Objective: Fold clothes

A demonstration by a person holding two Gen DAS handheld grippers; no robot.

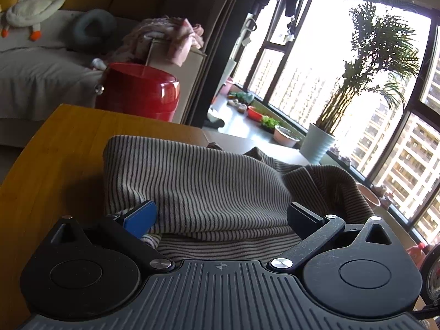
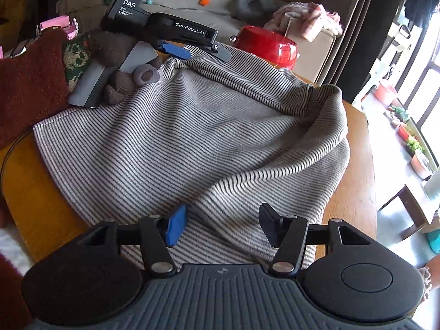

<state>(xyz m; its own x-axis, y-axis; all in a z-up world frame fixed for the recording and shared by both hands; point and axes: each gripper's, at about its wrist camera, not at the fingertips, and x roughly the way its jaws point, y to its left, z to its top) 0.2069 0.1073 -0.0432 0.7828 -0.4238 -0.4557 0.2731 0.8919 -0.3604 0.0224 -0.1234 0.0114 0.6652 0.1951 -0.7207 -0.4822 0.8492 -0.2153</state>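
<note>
The grey-and-cream fine-striped knit garment (image 2: 192,137) lay spread across the orange-brown wooden worktop (image 2: 354,165), and the folding looked only partly done. Its far right side was already turned over in a soft rounded fold, but the body stayed rumpled, with loose ridges and no neat rectangle yet. The right hand-held gripper (image 2: 222,224) sat low at the near hem, jaws apart with cloth between them but not pinched. The left hand-held gripper (image 1: 221,214) was likewise spread wide over a layered edge at the garment's opposite end, gripping nothing. Judging from this, smoothing and at least one more fold remained.
</note>
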